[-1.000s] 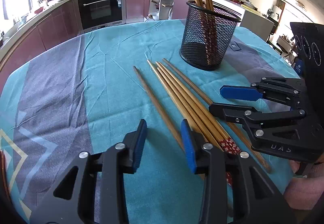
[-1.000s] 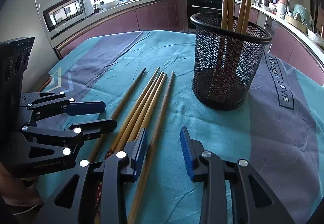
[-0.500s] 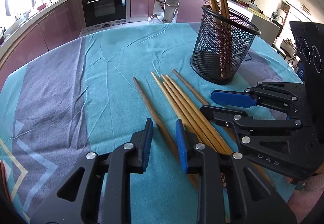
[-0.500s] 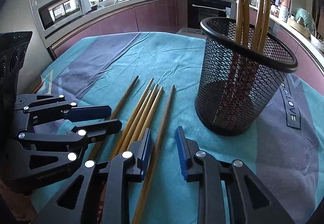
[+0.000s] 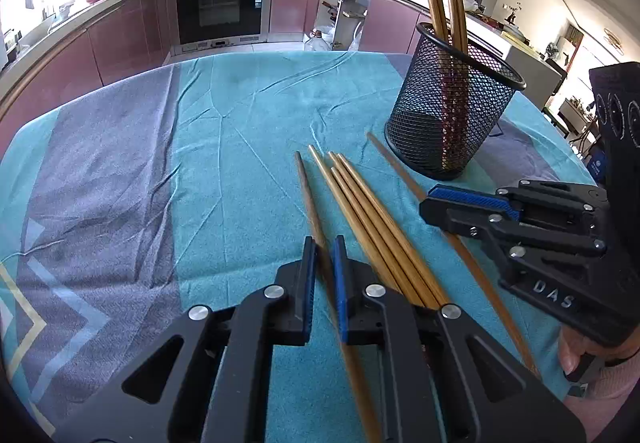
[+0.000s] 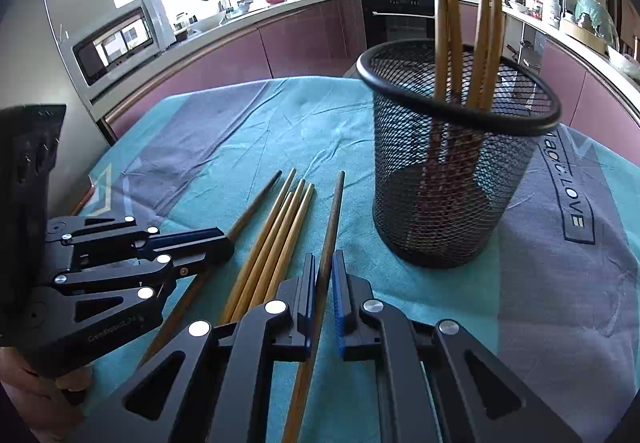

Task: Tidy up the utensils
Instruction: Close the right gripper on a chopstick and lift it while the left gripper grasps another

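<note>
Several wooden chopsticks [image 5: 372,215] lie side by side on the teal tablecloth in front of a black mesh holder [image 5: 452,111] that has several chopsticks standing in it. My left gripper [image 5: 323,257] is shut on the leftmost dark chopstick [image 5: 306,183]. My right gripper [image 6: 321,275] is shut on the rightmost dark chopstick [image 6: 334,211]. The right gripper shows at the right of the left wrist view [image 5: 452,203]. The left gripper shows at the left of the right wrist view [image 6: 208,243]. The holder [image 6: 448,179] stands just beyond the right gripper.
The table is covered by a teal and grey cloth [image 5: 120,163]. Behind it run kitchen counters with purple cabinets and a built-in oven [image 5: 220,3]. A microwave [image 6: 120,43] sits at the left in the right wrist view.
Both grippers have moved forward and down and closed, each onto one outer chopstick. The holder looks nearer in both views.
</note>
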Demonstrator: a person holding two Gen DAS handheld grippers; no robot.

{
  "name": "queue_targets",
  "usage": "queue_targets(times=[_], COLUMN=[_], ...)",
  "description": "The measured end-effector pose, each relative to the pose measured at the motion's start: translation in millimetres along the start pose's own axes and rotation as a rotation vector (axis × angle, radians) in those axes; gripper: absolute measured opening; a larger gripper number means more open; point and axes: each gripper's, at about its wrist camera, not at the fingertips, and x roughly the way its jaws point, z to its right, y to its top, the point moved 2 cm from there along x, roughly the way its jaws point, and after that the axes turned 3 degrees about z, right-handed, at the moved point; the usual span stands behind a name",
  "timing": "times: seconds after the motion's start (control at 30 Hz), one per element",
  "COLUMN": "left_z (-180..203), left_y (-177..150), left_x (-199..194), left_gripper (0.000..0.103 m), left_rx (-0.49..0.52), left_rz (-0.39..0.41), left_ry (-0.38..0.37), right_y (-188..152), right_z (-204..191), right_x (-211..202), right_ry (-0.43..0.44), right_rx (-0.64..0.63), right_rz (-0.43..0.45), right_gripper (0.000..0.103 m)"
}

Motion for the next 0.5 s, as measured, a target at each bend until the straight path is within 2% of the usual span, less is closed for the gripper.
queue_targets(times=[0.3,0.5], left_z=[0.9,4.2], left_y=[1.9,9.8], left_x=[-21.8,-47.9], left_gripper=[0.009,0.008], left_rx=[-0.011,-0.018], left_rz=[0.044,0.094], left_ry=[-0.034,-0.114], right_y=[-0.3,2.8], right_z=[2.1,7.2], right_x=[-30.8,-58.8], right_ry=[0.081,0.118], right_rx=[0.030,0.051], right_rz=[0.062,0.116], right_gripper=[0.005,0.005])
